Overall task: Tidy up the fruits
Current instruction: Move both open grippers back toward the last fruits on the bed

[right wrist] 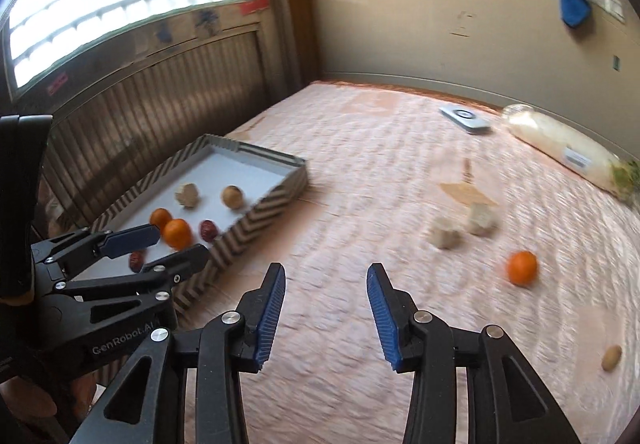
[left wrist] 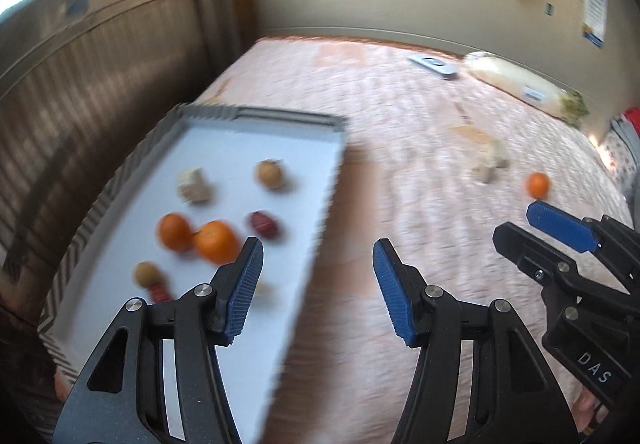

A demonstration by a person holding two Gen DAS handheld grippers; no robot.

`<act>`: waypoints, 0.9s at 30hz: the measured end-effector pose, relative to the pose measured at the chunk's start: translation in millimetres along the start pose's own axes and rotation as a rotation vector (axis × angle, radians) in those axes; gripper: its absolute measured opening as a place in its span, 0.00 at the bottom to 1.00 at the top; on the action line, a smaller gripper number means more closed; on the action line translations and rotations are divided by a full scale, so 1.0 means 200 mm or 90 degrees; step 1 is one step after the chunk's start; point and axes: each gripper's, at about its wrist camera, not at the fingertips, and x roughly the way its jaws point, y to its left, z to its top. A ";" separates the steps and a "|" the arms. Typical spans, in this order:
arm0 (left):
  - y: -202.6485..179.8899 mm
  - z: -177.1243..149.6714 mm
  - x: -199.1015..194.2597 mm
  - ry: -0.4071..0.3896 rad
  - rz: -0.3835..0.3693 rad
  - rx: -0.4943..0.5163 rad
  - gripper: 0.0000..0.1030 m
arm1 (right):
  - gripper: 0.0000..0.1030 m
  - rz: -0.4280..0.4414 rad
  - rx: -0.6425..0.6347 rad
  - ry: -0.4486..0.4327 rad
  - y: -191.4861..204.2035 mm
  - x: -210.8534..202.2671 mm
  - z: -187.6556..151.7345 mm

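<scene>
A white tray with a zigzag-patterned rim lies at the left of the pink bedspread. It holds two oranges, red dates, round brown fruits and a pale lump. My left gripper is open and empty above the tray's right edge. My right gripper is open and empty over the bedspread. A loose orange lies to the right. Two pale lumps lie beyond it, and a small brown fruit sits at the far right.
A bagged white radish and a flat grey device lie near the far wall. A wooden panelled wall with a window runs along the left of the tray. A brown paper scrap lies on the bedspread.
</scene>
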 end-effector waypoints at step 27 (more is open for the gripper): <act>-0.79 0.14 0.14 0.044 -0.148 0.122 0.56 | 0.44 -0.233 0.173 0.053 -0.94 -0.40 -0.41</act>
